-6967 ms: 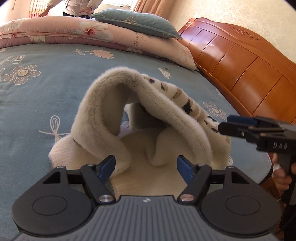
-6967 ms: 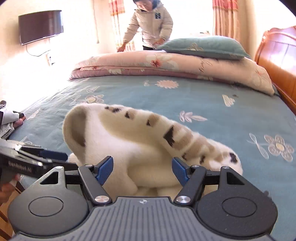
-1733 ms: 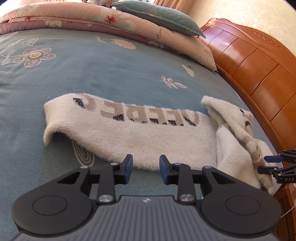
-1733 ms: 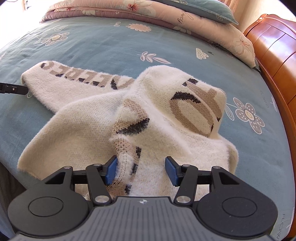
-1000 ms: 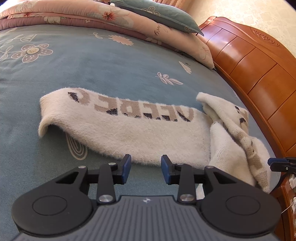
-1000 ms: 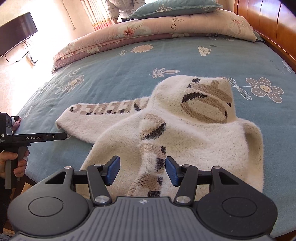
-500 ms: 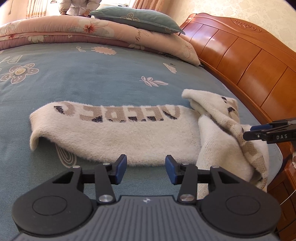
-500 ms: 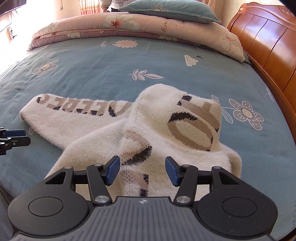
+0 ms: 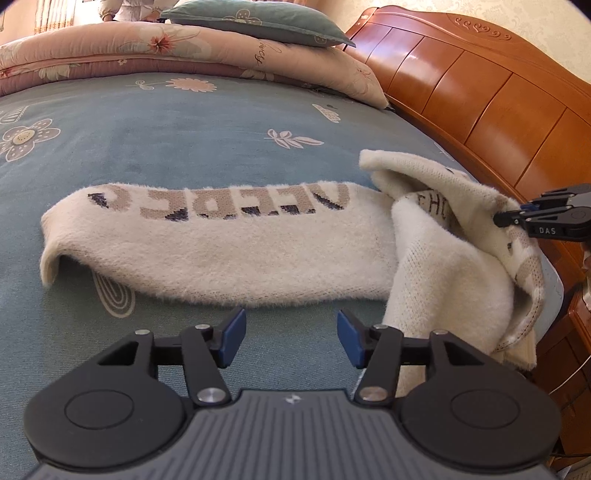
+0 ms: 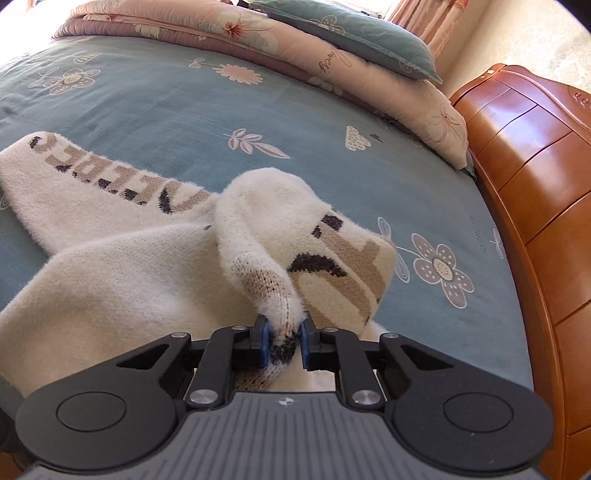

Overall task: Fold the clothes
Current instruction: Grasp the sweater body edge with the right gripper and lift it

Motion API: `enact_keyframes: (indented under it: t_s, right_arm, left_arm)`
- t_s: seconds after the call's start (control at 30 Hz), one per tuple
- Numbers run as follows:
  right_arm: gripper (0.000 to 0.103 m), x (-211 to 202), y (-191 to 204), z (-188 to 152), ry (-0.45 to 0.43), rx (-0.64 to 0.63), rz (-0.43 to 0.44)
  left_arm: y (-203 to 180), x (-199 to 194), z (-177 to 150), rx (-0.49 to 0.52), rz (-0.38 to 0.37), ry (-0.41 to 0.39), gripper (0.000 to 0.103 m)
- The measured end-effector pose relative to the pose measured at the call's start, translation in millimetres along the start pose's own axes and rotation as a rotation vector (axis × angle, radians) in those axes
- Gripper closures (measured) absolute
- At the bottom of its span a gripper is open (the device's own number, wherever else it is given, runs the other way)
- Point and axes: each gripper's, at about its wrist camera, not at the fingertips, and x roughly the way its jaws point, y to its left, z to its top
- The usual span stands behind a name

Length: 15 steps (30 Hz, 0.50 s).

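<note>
A cream fuzzy sweater [image 9: 236, 254] with brown and dark lettering lies on the teal bedspread [image 9: 155, 122]. One sleeve stretches flat to the left and the body is bunched at the right. My left gripper [image 9: 290, 336] hovers just short of the sleeve's near edge; its jaws are opening with nothing between them. My right gripper [image 10: 283, 338] is closing, its blue pads pinching a raised fold of the sweater [image 10: 147, 273]. In the left wrist view the right gripper [image 9: 498, 220] meets the bunched part at the far right.
A folded pink floral quilt [image 9: 155, 48] and a teal pillow [image 9: 258, 22] lie at the far end of the bed. A wooden headboard [image 9: 480, 96] runs along the right side. A person [image 9: 129, 4] stands beyond the quilt.
My right gripper has gone from open to shut on a fold of the sweater, pulling it up. My left gripper's jaws have spread wider and it has shifted a little along the sleeve.
</note>
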Motion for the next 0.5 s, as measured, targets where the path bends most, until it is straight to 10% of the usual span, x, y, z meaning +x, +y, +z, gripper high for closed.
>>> enact_keyframes:
  t_s: [0.5]
  right_arm:
    - [0.088, 18, -90, -53, 0.087, 0.131, -0.132]
  left_arm:
    - [-47, 33, 4, 0.077, -0.071, 0.065, 0.044]
